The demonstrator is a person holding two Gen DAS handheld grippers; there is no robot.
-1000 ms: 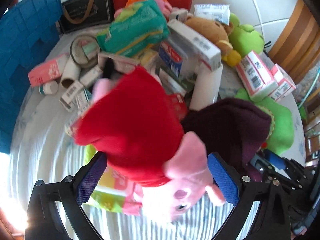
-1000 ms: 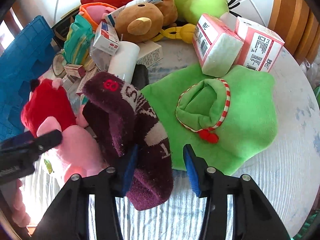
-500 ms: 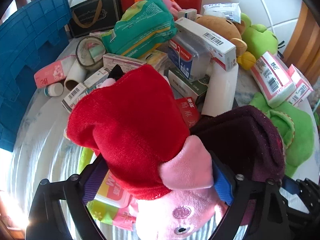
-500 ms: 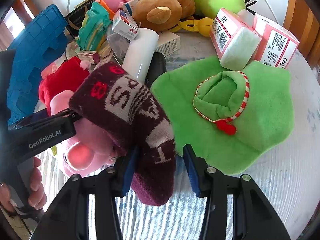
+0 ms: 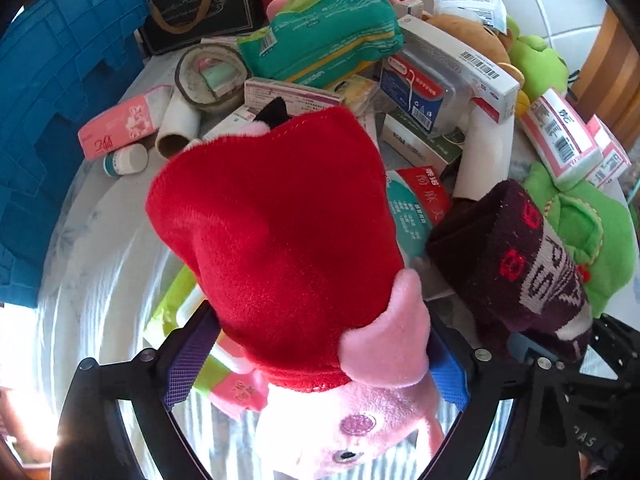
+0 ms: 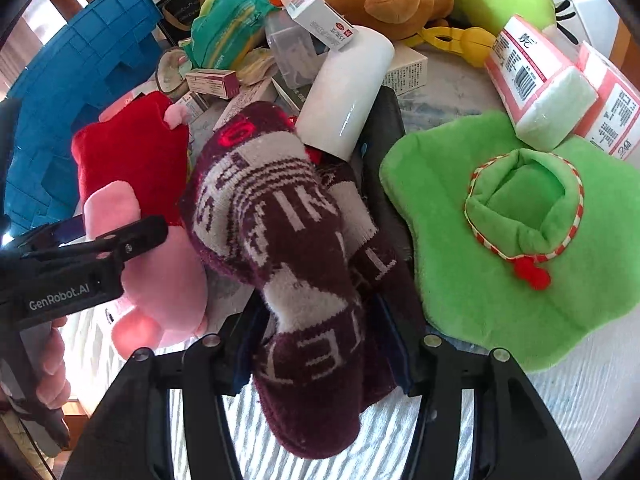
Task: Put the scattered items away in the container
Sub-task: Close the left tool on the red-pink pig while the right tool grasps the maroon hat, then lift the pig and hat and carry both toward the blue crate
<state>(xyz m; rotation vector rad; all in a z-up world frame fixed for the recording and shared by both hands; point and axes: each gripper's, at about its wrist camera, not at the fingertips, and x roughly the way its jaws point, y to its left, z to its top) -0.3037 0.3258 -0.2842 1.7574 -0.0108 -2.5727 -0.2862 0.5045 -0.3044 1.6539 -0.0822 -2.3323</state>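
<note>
At the near edge of the desk (image 6: pixel 560 408), your left gripper (image 5: pixel 316 368) stands wide, its jaws just reopened, clamping the pink plush pig (image 5: pixel 280 248) in red. Your right gripper (image 6: pixel 320 344), its jaws just loosened, holds the maroon knit sock (image 6: pixel 304 280). The blue container (image 5: pixel 60 100) stands at the far left edge.

A: Readable text?
B: "GenRobot.AI" on left claw (image 6: pixel 60 296) body, left of the right claw. Red "8" on maroon knit sock (image 5: pixel 516 256), right of the left claw.
A: Boxes?
B: Barcodes only, print illegible.
</note>
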